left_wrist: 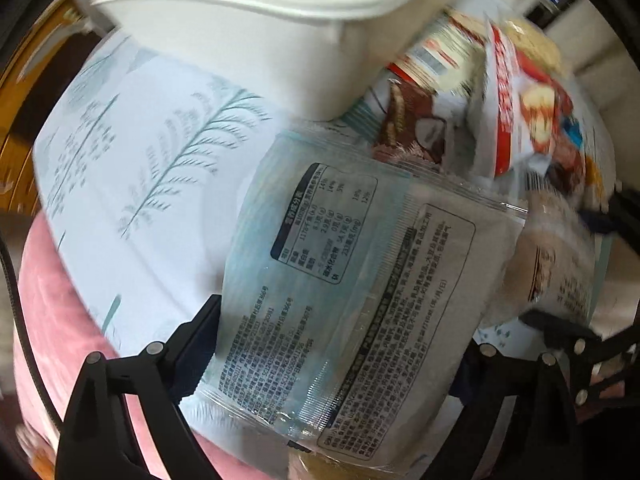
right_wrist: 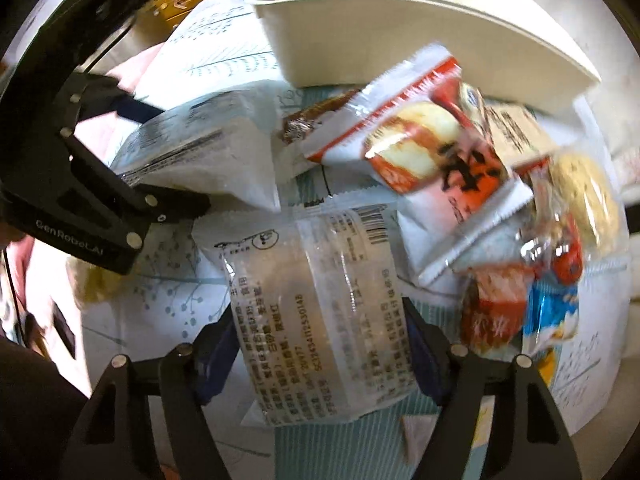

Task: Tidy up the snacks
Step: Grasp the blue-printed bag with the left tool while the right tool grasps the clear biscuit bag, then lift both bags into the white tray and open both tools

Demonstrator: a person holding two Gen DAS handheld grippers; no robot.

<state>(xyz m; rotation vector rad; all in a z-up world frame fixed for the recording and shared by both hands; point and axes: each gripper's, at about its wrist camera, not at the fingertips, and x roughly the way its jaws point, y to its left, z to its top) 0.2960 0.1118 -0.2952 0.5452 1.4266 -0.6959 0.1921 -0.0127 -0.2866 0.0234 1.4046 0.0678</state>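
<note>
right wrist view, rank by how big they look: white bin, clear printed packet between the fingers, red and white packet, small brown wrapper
1. white bin
2. clear printed packet, though it lies nearest the camera, so its size is flattered
3. red and white packet
4. small brown wrapper, partly covered

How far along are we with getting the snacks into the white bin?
Nothing looks done: the visible part of the white plastic bin holds no snacks. In hand: the left gripper straddles a pale blue printed packet, the right gripper a clear wrapped pastry packet. Left: the red-and-white packets still piled on the cloth.
</note>
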